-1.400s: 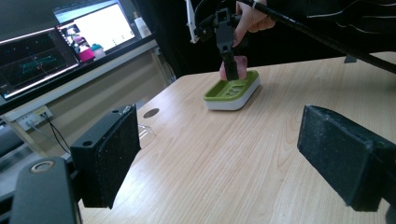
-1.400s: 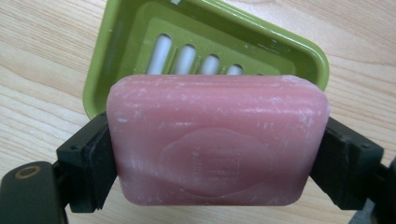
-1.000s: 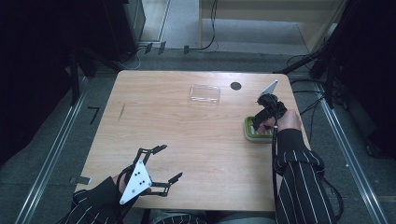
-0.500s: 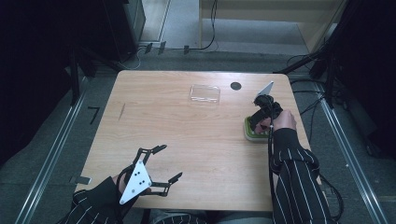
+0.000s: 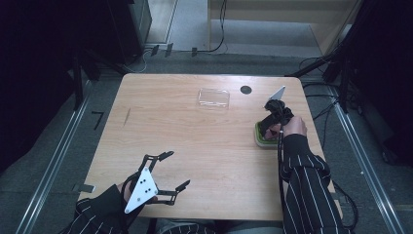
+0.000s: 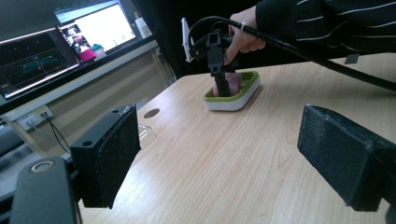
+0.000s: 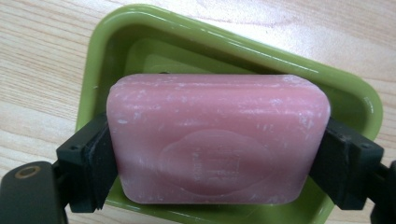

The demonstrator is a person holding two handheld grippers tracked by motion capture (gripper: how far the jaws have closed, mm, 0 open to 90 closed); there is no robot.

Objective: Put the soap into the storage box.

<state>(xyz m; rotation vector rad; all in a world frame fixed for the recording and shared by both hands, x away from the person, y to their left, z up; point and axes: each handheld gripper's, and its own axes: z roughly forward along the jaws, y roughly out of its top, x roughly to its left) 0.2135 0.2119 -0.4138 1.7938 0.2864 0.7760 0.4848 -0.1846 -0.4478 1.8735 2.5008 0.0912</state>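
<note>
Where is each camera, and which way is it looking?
High view: above the table, looking down; both striped sleeves show.
Left gripper view: rides the left hand-held gripper, faces across to the soap dish.
Right gripper view: rides the right hand-held gripper, faces down at the pink soap.
Shared: all show the dish.

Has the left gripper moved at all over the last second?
No. In the high view the left gripper sits at the same spot near the table's front edge, jaws open, as it did a second ago.
</note>
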